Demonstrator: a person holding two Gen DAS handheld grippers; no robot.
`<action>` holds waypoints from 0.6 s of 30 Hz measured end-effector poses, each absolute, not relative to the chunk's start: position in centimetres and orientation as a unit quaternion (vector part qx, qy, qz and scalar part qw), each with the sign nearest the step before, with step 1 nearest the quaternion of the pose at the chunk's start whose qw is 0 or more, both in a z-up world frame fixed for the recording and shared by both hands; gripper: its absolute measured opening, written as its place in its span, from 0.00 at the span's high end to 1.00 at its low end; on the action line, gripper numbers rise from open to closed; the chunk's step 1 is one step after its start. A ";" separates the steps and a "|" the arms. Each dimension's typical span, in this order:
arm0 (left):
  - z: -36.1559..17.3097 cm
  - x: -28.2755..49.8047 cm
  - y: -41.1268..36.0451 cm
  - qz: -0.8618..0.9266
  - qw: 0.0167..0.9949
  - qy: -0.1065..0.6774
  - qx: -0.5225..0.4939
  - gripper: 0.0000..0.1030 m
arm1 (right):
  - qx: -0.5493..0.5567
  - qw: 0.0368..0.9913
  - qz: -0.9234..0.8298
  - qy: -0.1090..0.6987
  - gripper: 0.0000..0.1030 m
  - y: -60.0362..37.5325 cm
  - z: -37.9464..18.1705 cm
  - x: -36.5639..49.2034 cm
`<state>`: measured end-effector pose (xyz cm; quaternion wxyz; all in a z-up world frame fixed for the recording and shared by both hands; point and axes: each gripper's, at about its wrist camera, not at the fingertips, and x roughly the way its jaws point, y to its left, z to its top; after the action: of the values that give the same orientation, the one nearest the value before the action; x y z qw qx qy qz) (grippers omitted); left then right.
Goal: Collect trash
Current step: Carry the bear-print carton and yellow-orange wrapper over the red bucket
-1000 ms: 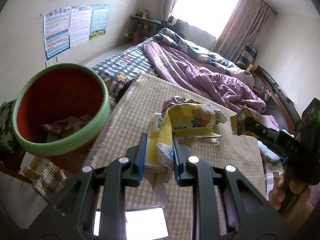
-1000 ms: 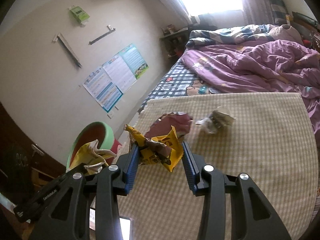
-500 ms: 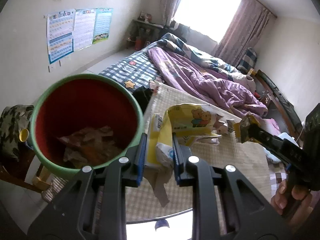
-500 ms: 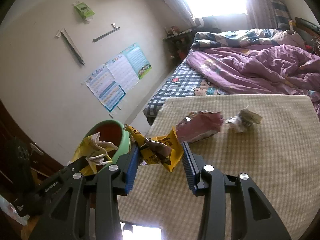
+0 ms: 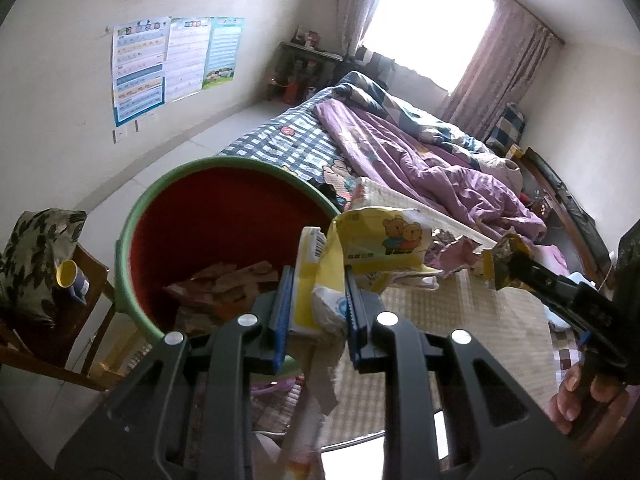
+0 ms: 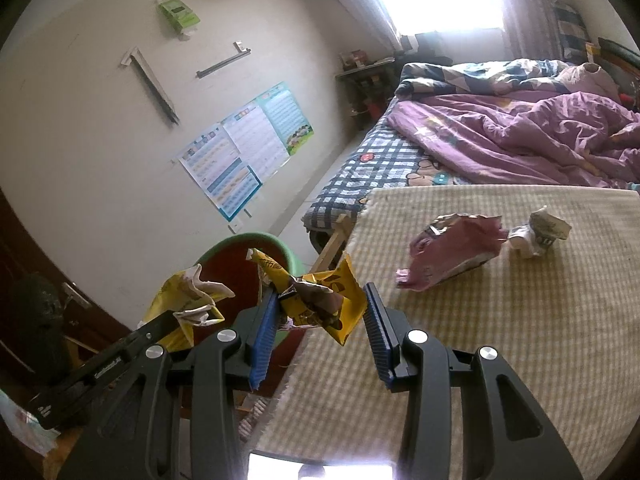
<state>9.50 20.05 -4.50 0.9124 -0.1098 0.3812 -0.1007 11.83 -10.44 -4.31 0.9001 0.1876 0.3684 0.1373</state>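
My left gripper (image 5: 316,304) is shut on a yellow and white tissue wrapper (image 5: 380,244) printed with two bears. It hangs at the near right rim of a red bin with a green rim (image 5: 132,232), which holds several crumpled wrappers. My right gripper (image 6: 320,312) is shut on a crumpled yellow snack wrapper (image 6: 320,296), over the table's left edge, with the bin (image 6: 256,237) just beyond. In the right wrist view the left gripper (image 6: 188,312) is on the left, nearer the bin. A pink wrapper (image 6: 452,252) and a crumpled white paper (image 6: 536,232) lie on the table (image 6: 480,340).
A bed with a purple duvet (image 6: 520,136) stands behind the table. Left of the bin, a wooden chair (image 5: 92,280) carries a leaf-print cushion (image 5: 36,256) and a yellow cup (image 5: 68,274). Posters (image 5: 160,64) hang on the wall. A person's hand (image 5: 576,392) holds the right gripper.
Both grippers have moved left toward the bin, each still holding its wrapper. The bin has grown larger and now lies right in front of the left gripper.
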 end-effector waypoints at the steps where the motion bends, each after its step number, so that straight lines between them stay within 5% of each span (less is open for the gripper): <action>1: -4.5 9.6 20.4 -0.100 0.912 0.381 -0.111 0.78 | 0.187 0.900 0.138 0.369 0.61 -10.1 -4.3 11.9; 18: -6.6 10.4 23.7 -0.079 0.906 0.400 -0.115 0.78 | 0.178 0.891 0.152 0.389 0.61 -5.7 -5.8 13.7</action>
<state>10.44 23.74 -6.58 0.9056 -0.1152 0.4005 -0.0793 13.71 -5.75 -5.76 0.8910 0.1779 0.3889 0.1523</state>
